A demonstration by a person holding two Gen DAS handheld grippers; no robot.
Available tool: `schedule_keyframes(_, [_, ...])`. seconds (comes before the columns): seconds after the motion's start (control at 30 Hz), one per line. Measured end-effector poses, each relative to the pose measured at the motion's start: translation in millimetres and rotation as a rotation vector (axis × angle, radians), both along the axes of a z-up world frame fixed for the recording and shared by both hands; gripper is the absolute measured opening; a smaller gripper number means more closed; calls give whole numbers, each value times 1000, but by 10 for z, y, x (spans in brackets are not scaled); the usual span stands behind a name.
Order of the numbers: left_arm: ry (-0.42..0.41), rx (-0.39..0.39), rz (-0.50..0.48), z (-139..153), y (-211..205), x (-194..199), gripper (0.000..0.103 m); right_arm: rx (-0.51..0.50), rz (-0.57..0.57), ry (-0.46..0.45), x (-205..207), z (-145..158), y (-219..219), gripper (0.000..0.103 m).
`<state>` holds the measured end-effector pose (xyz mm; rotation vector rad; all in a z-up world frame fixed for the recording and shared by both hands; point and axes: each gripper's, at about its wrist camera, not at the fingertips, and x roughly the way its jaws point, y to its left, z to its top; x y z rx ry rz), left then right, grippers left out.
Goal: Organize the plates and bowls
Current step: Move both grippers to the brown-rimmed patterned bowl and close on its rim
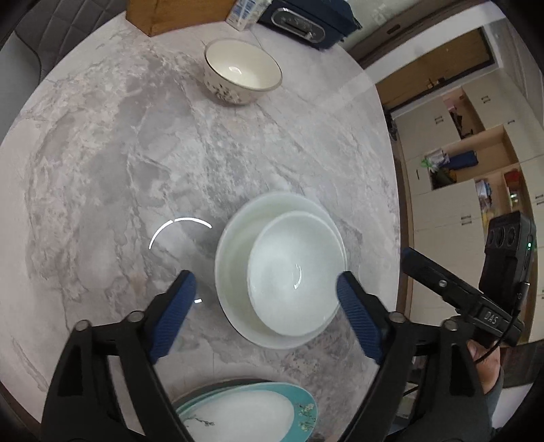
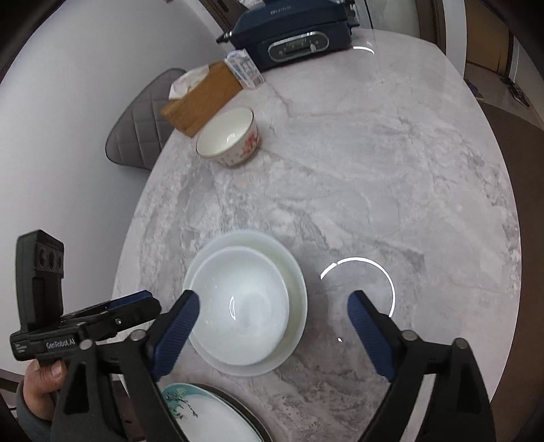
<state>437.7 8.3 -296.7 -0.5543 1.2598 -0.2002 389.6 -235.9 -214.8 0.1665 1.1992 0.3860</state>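
Note:
A small white bowl [image 1: 294,273] [image 2: 239,306] sits nested inside a larger white bowl [image 1: 234,248] [image 2: 292,268] on the marble table. My left gripper [image 1: 267,289] hangs above them, open wide, with the bowls between and below its blue pads, untouched. My right gripper [image 2: 273,307] is open too, its left pad over the small bowl's rim. A floral bowl [image 1: 243,69] [image 2: 227,136] stands alone farther back. Teal-rimmed plates [image 1: 251,411] [image 2: 204,418] are stacked at the near edge. Each view shows the other gripper [image 1: 459,292] [image 2: 91,319] from the side.
A wooden tissue box [image 2: 202,98] [image 1: 173,13], a small carton [image 2: 244,68] and a dark blue appliance [image 2: 292,34] [image 1: 302,20] stand at the table's far side. A grey chair [image 2: 139,125] stands behind the table. Cabinets [image 1: 465,163] line the room beyond the table's edge.

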Motion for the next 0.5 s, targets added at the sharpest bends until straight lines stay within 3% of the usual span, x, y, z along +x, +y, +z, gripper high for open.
schedule_keyframes(0.13, [-69,99,44,152,295,328,103,76,16,-37,389,160,-115,103])
schedule_keyframes(0.27, [-198,256,33,323,400,714,103,60,43,-81,849,217,5,103])
schedule_keyframes(0.43, [-147,333,21,203,469,1377,103,28,98,-62,1461,25,429,103])
schedule_keyframes(0.5, [-103,312,39,79,537,1640,103,1,88,-5,1718,-98,554,103])
